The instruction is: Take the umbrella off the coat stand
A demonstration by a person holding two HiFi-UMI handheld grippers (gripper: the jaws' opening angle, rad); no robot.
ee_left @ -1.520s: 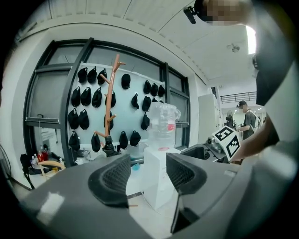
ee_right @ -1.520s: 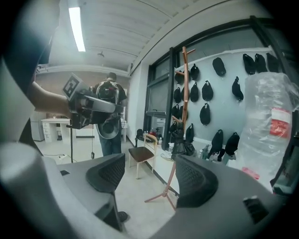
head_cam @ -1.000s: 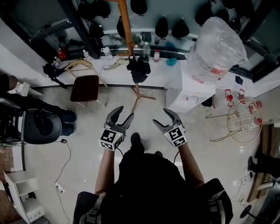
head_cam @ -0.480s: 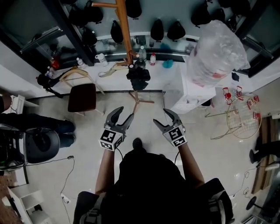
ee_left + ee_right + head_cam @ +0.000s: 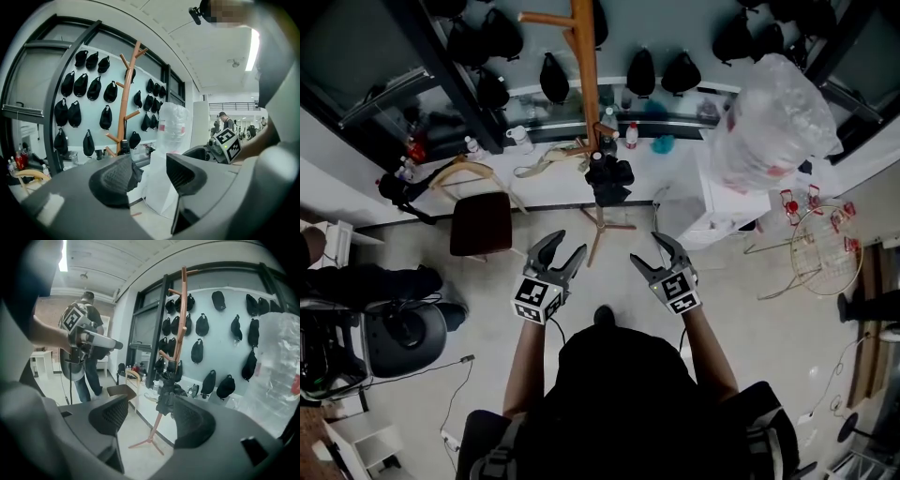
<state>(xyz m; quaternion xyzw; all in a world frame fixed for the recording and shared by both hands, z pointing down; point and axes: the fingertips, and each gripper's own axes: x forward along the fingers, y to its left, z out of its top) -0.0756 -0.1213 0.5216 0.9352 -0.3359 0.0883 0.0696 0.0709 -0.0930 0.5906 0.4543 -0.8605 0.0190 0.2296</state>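
Pale floor beyond: bunched black umbrella (image 5: 609, 178) hangs on orange wooden coat stand (image 5: 586, 66); left tongs (image 5: 564, 248) and right tongs (image 5: 649, 251) gape empty.

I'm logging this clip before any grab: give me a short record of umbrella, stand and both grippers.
coat stand: wooden, upright on the floor
umbrella: black, folded, hanging on the coat stand, untouched
left gripper: open, empty
right gripper: open, empty, umbrella seen beyond its jaws
task: umbrella not yet taken
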